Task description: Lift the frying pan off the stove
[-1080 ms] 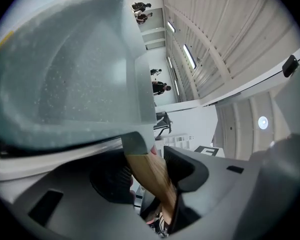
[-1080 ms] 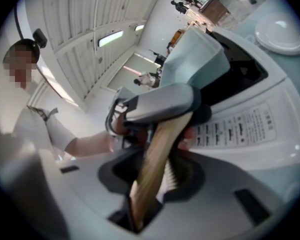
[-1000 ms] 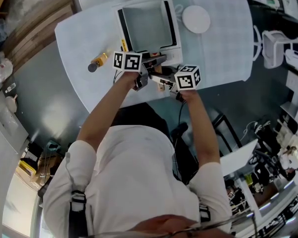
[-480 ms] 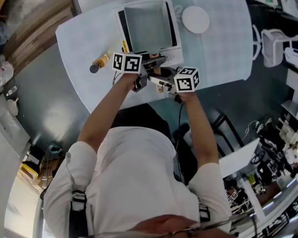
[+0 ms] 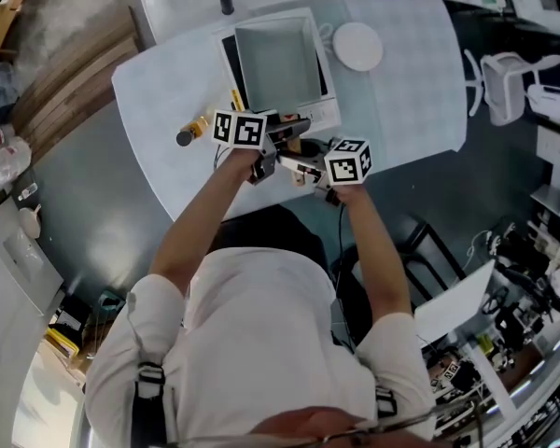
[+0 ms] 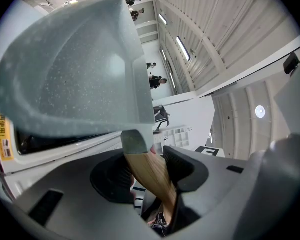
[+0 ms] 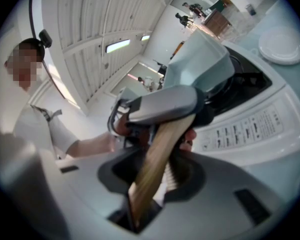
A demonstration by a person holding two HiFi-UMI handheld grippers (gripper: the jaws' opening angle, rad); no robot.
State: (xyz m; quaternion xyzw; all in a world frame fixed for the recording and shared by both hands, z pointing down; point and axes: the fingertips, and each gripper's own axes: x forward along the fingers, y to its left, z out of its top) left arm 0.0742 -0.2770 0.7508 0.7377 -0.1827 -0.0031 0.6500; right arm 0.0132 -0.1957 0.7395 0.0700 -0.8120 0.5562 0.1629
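A square grey frying pan point(image 5: 278, 62) sits over the white stove point(image 5: 325, 112), with a dark gap under its near rim in the left gripper view. Its wooden handle point(image 6: 149, 176) runs back between the jaws of my left gripper point(image 6: 147, 171), which is shut on it close to the pan point(image 6: 75, 69). My right gripper point(image 7: 157, 176) is shut on the same handle point(image 7: 160, 154) further back, just behind the left gripper point(image 7: 160, 106). From the head both grippers, left point(image 5: 294, 129) and right point(image 5: 289, 164), meet at the table's near edge.
A white plate point(image 5: 357, 47) lies right of the stove. A yellow and black bottle point(image 5: 196, 127) lies on the pale table point(image 5: 411, 91) to the left. The stove's control panel point(image 7: 250, 124) faces me. A white chair point(image 5: 504, 87) stands at the right.
Both grippers keep their hold on the handle and stay almost in place. The head view has drifted a little, so the table sits lower in the picture.
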